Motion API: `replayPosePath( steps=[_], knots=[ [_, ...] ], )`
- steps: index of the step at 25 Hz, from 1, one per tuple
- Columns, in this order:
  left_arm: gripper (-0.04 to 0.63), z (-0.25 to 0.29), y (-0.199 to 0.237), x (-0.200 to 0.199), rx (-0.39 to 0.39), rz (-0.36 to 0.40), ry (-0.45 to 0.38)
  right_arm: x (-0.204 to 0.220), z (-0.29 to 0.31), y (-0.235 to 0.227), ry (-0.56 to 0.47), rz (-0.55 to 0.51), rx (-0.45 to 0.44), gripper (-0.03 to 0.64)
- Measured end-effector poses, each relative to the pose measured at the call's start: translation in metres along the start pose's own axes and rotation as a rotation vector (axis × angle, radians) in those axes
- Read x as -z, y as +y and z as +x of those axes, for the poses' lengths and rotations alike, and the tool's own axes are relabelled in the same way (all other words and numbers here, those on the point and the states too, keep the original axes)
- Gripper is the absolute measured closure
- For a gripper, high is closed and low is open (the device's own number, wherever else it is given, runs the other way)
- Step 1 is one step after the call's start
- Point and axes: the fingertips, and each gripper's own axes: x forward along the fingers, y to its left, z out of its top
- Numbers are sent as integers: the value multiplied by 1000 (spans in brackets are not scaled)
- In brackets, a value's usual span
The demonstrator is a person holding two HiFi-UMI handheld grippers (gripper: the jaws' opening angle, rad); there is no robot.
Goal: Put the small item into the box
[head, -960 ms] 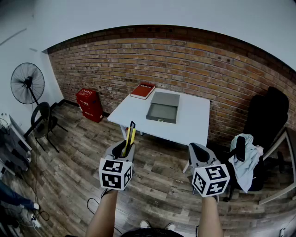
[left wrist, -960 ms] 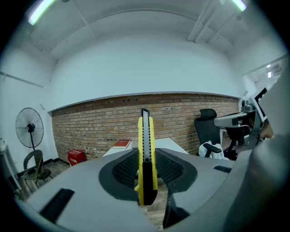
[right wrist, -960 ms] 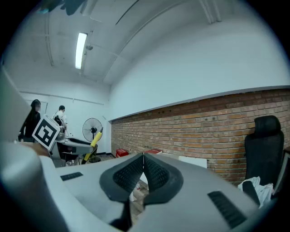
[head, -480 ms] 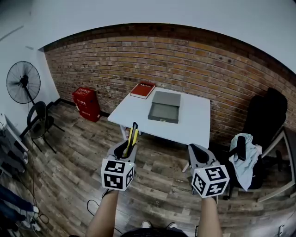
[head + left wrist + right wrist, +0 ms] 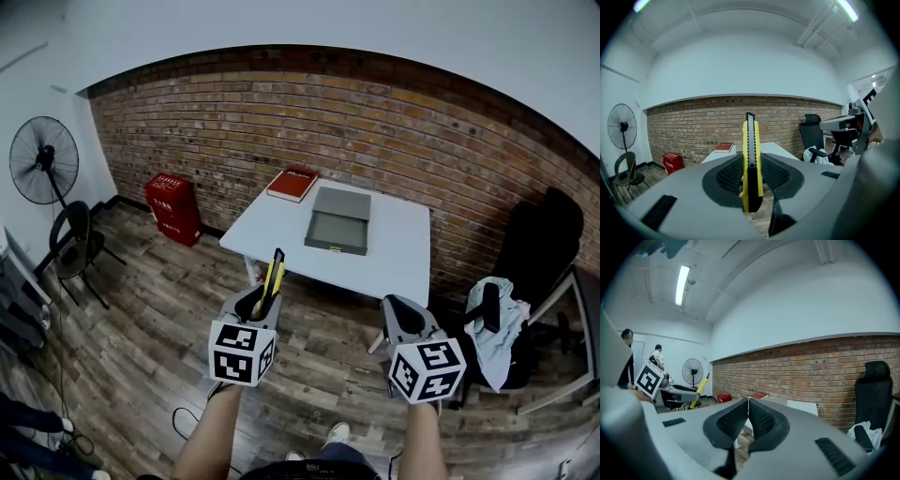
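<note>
My left gripper [image 5: 259, 302] is shut on a yellow and black utility knife [image 5: 272, 280], which stands upright between its jaws; the knife [image 5: 751, 159] fills the middle of the left gripper view. My right gripper [image 5: 396, 309] is shut with nothing between its pads [image 5: 749, 416]. Both grippers hang over the wooden floor, short of the white table [image 5: 281, 230]. On that table lies an open grey box [image 5: 338, 230] with its lid laid back, well beyond both grippers.
A red book [image 5: 292, 184] lies at the table's far left corner. A red crate [image 5: 172, 207] stands by the brick wall, a fan [image 5: 42, 161] and chair [image 5: 72, 249] at left. A black office chair [image 5: 534, 267] with cloth [image 5: 495, 314] stands at right. People stand in the right gripper view.
The view has shifted slightly toward the table. Both grippers keep their hold and their places relative to each other; the knife stays in the left gripper.
</note>
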Motion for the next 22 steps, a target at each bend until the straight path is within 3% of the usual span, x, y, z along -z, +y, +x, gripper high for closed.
replayPosePath(
  steps=[10, 22],
  knots=[
    [466, 41, 16, 4, -13, 0, 17, 11, 43, -18, 16, 6, -14, 597],
    [466, 161, 27, -22, -42, 8, 47, 7, 144, -103, 31, 25, -49, 597]
  ],
)
